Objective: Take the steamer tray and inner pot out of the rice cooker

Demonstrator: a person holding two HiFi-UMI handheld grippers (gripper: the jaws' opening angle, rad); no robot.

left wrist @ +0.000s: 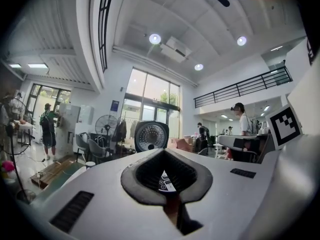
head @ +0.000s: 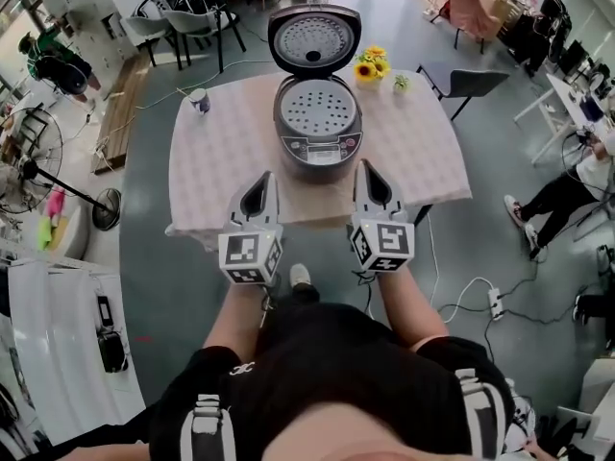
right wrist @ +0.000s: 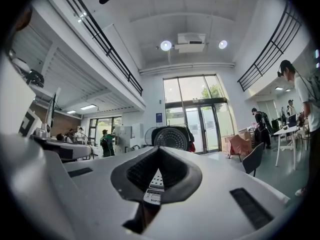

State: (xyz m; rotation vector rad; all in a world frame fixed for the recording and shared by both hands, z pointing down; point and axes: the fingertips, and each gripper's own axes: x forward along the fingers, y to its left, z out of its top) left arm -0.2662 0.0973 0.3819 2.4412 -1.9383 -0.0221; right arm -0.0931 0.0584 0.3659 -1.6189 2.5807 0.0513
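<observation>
Grey rice cooker [head: 317, 128]: on the table [head: 211, 161], ahead of both grippers, lid [head: 314, 38] up.
Steamer tray [head: 317, 107]: seated in the cooker's top, beyond the jaw tips.
Left gripper [head: 260, 184]: clenched, empty.
Right gripper [head: 368, 177]: clenched, empty, beside the left.

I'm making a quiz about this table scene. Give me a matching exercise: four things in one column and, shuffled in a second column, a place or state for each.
Things:
1. lid
2. steamer tray
3. cup
4. sunflowers

Places or states:
A. sitting in the cooker
B. on the table, left of the cooker
C. raised open
D. just right of the lid

Pairs: 1-C, 2-A, 3-B, 4-D
</observation>
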